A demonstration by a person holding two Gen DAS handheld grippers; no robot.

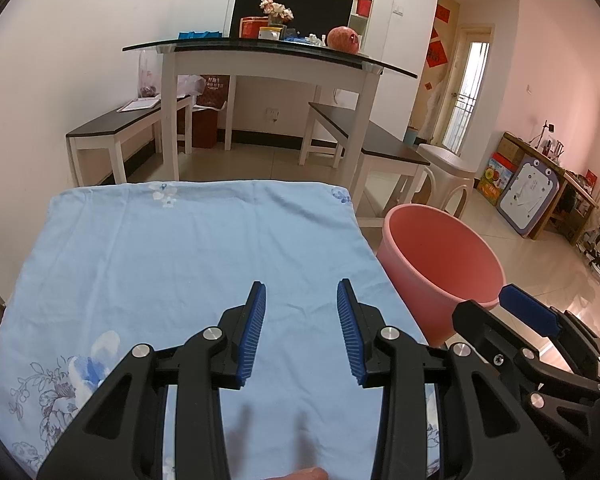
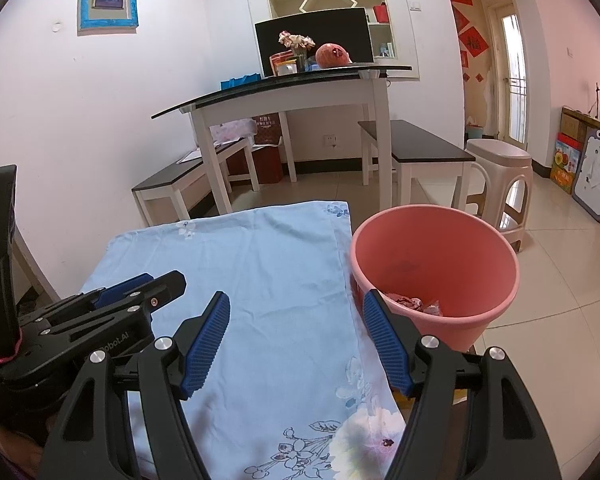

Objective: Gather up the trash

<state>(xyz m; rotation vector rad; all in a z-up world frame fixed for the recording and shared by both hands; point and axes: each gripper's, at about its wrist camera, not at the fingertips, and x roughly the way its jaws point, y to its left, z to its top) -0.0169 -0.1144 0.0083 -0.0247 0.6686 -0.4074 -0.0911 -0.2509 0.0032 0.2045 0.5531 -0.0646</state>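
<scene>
Both grippers hover side by side over the pale blue cotton cloth with printed flowers [image 1: 172, 264] that covers the surface in front of me. The left gripper [image 1: 301, 328] has its ribbed blue jaws spread with nothing between them, only bare cloth below. The right gripper [image 2: 296, 338] stands wider still, also empty, its right-hand jaw reaching out past the cloth's edge toward the round pink plastic bucket [image 2: 434, 264] on the tiled floor just beside the surface.

The trash itself, a small heap of crumpled reddish and white wrappers [image 2: 414, 304], lies at the bottom of that bucket. I see no loose scrap on the cloth in either view, apart from a tiny dark speck [image 2: 388, 442] near the printed flowers close to the right gripper; it may be a crumb or part of the print, I cannot tell which.

The collecting looks close to finished. The risks from here are modest: a jaw dragged low could snag and rumple the loose cloth, and a careless swing of the right gripper could knock the light bucket's rim and tip it, spilling the wrappers over the floor.
</scene>
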